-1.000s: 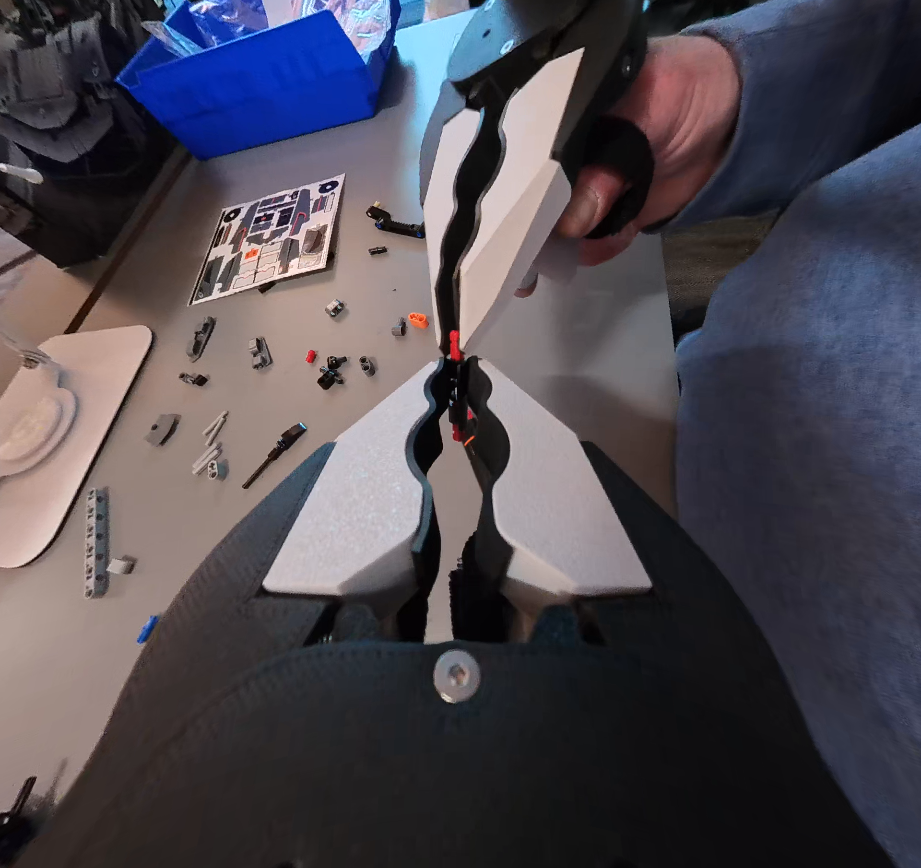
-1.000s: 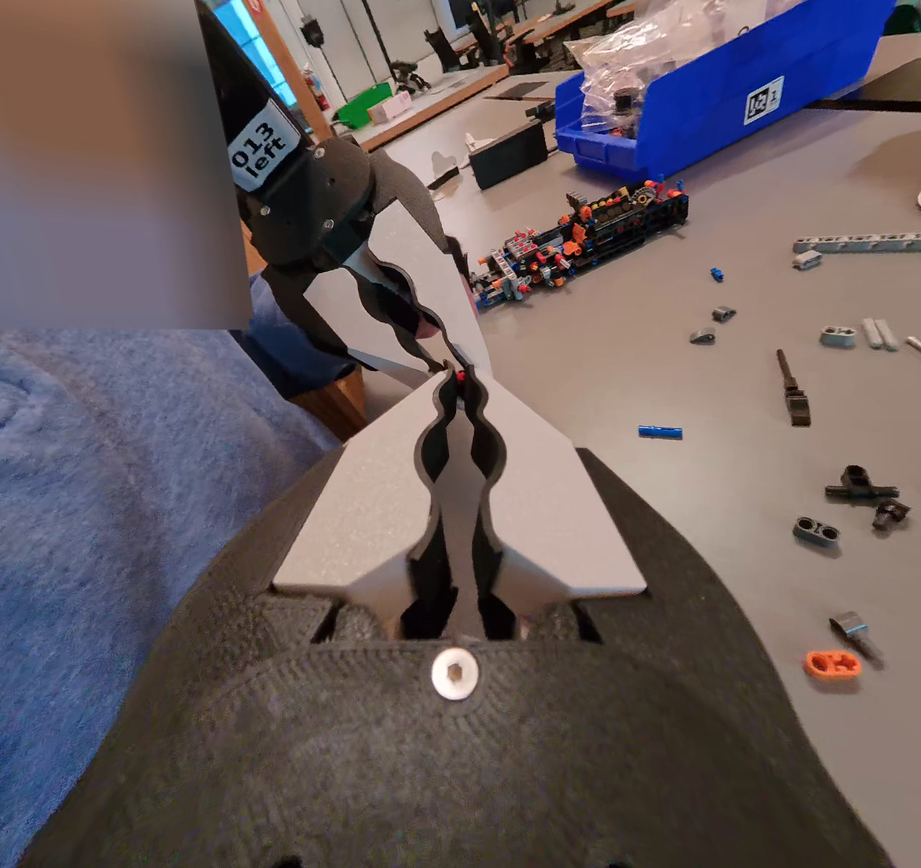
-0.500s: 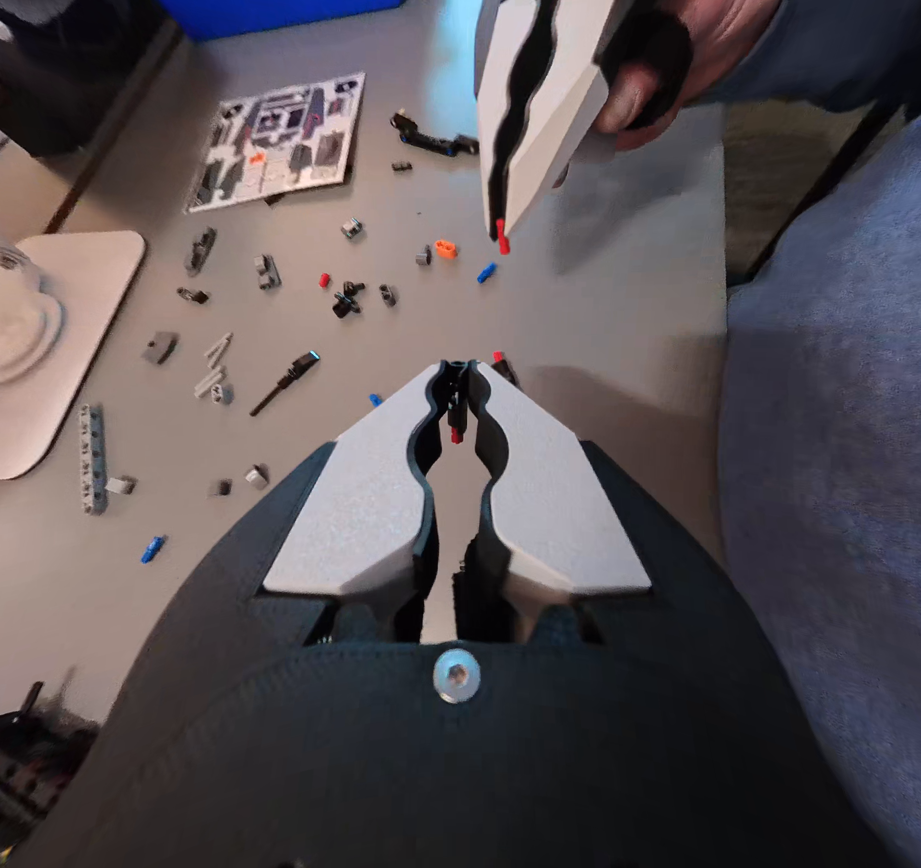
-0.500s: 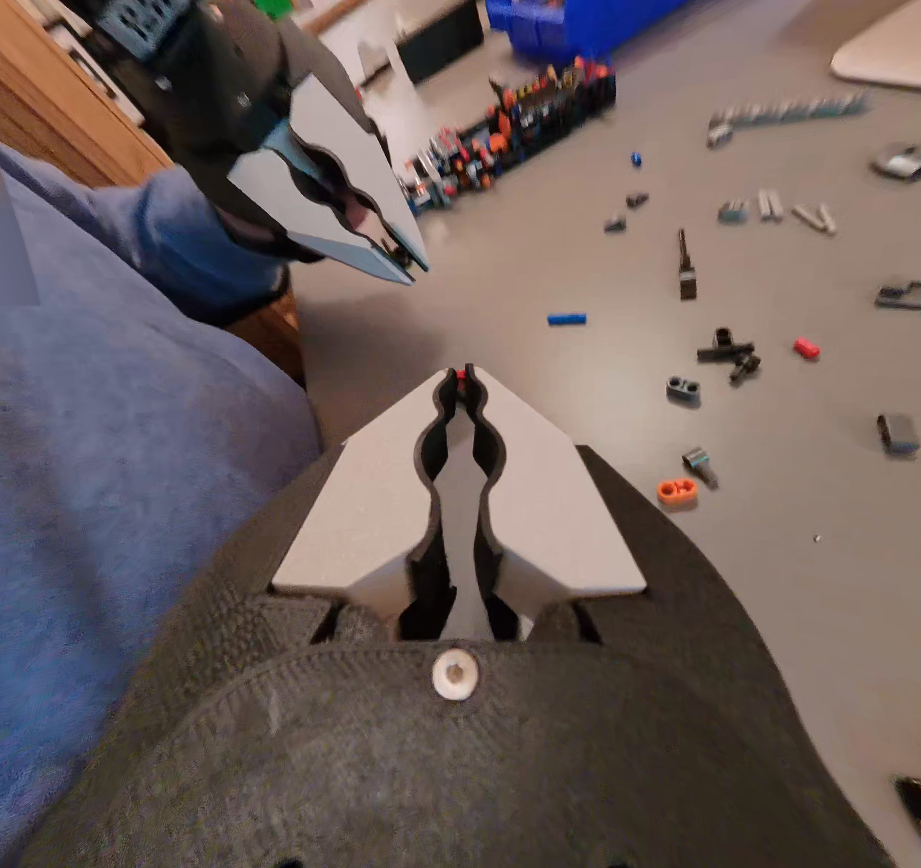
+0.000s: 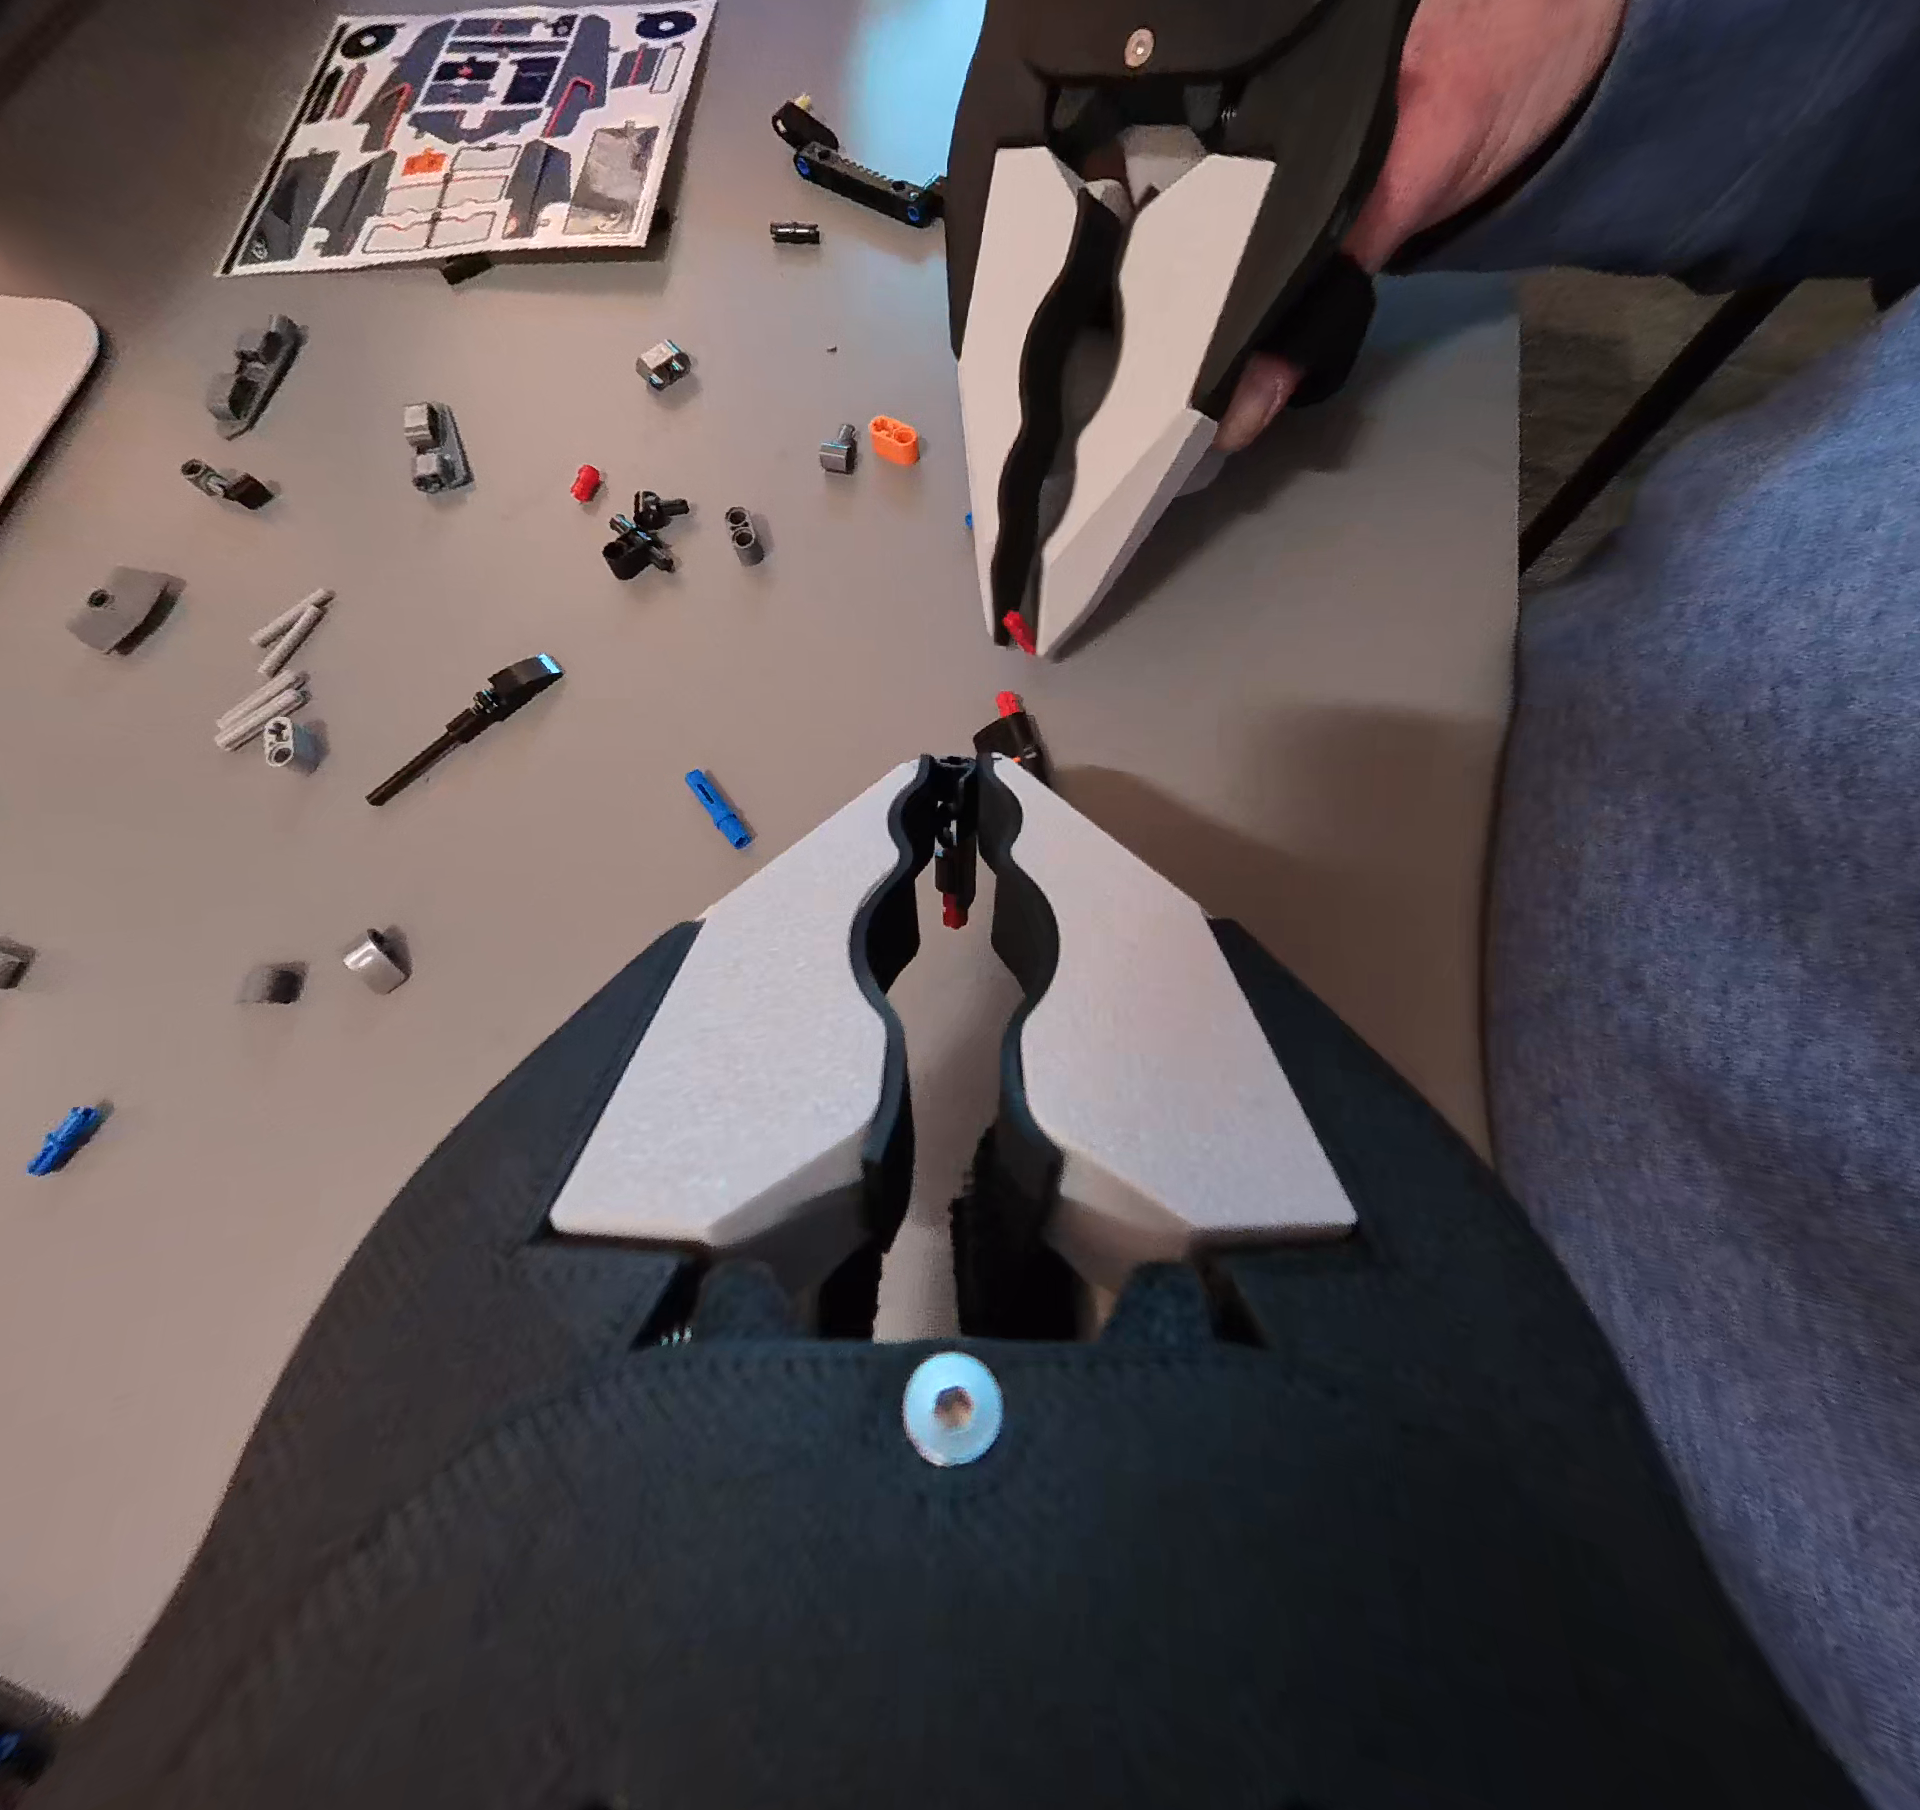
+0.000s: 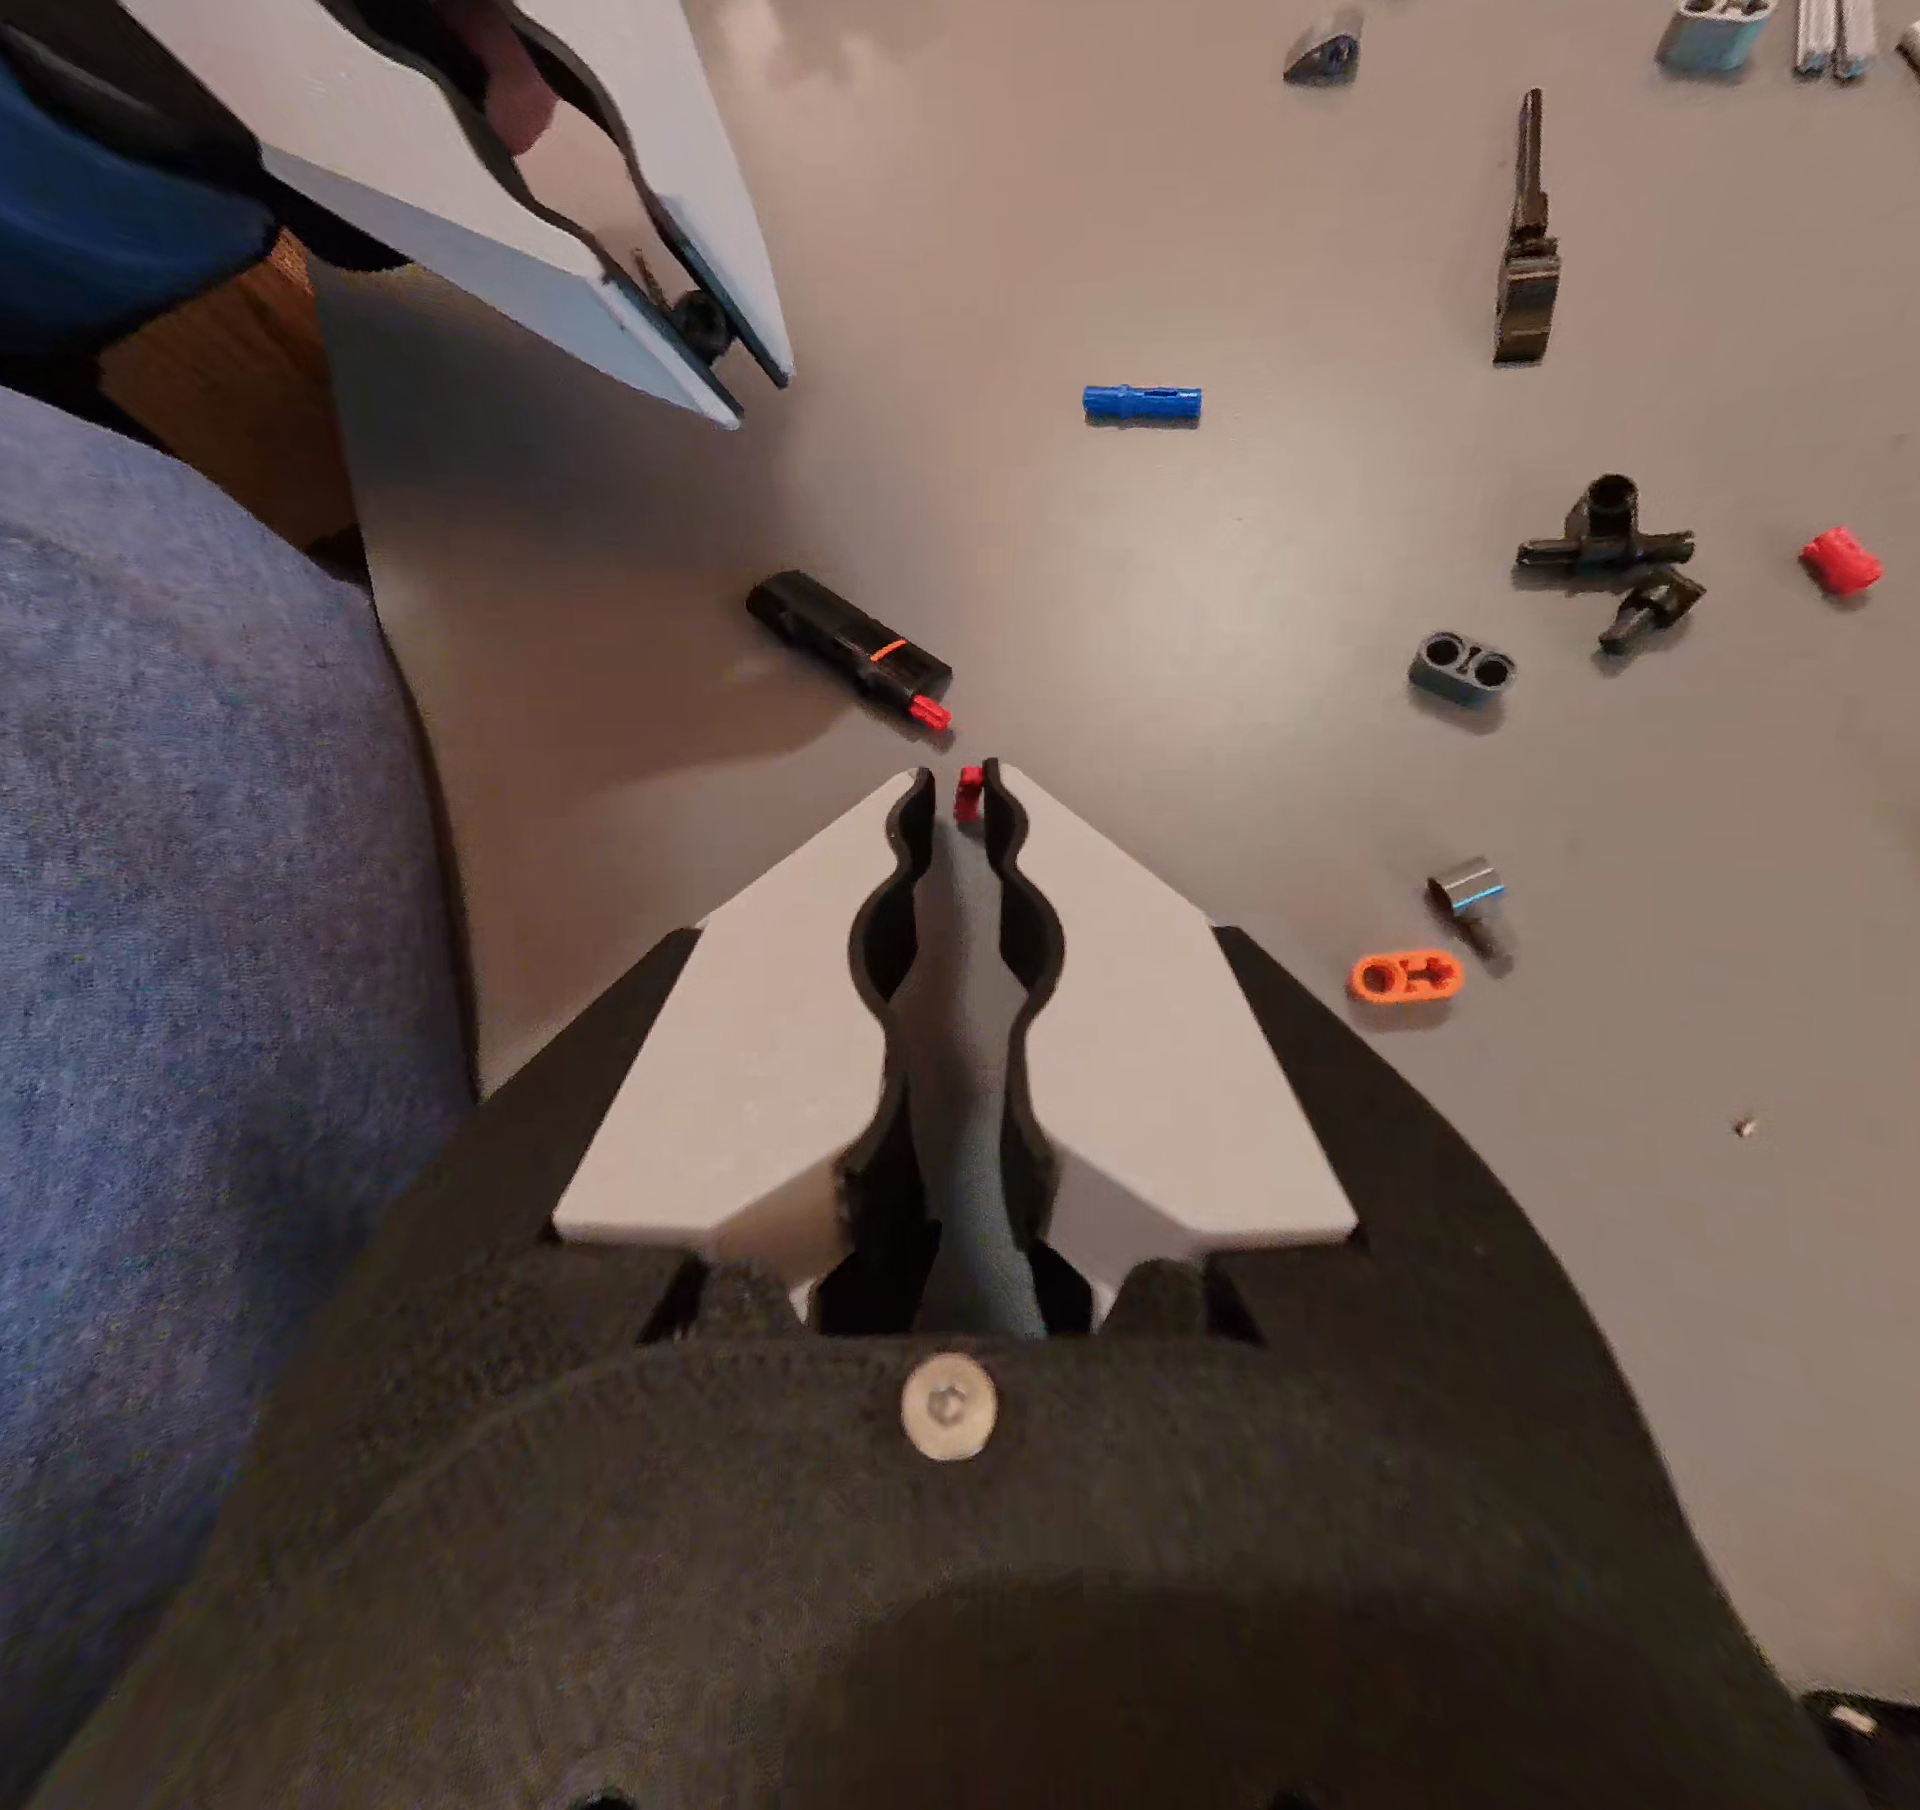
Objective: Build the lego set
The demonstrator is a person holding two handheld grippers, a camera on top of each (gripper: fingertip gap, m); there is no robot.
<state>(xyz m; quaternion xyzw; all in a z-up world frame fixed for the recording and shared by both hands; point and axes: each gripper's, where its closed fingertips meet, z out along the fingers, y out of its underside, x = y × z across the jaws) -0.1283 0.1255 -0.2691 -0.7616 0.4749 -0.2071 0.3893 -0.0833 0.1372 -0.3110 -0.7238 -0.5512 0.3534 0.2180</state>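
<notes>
My left gripper (image 5: pixel 951 773) is shut on a small black Lego piece (image 5: pixel 954 851) with a red end, held between its tips above the grey table (image 5: pixel 1299 680). It also shows at the upper left of the right wrist view (image 6: pixel 753 384). My right gripper (image 6: pixel 956 784) is shut on a small red pin (image 6: pixel 968 792). In the left wrist view it (image 5: pixel 1023 633) points down at the table, the red pin (image 5: pixel 1018 626) sticking out of its tip. A black piece with an orange stripe and a red pin (image 6: pixel 852 648) lies on the table just beyond the right gripper's tips.
Loose Lego parts are scattered to the left: a blue pin (image 5: pixel 717 810), a black axle piece (image 5: pixel 468 726), an orange connector (image 5: pixel 894 439), a red bush (image 5: pixel 585 482), grey pieces. A sticker sheet (image 5: pixel 478 134) lies at the back. The table edge and a blue-clad leg (image 5: pixel 1714 929) are at the right. Across from one pair of fingers to the other is roughly 7 cm.
The two grippers, tip to tip a second ago, have pulled apart. Both have tilted down towards the table, and the right gripper's tip now hangs close over the black piece lying there.
</notes>
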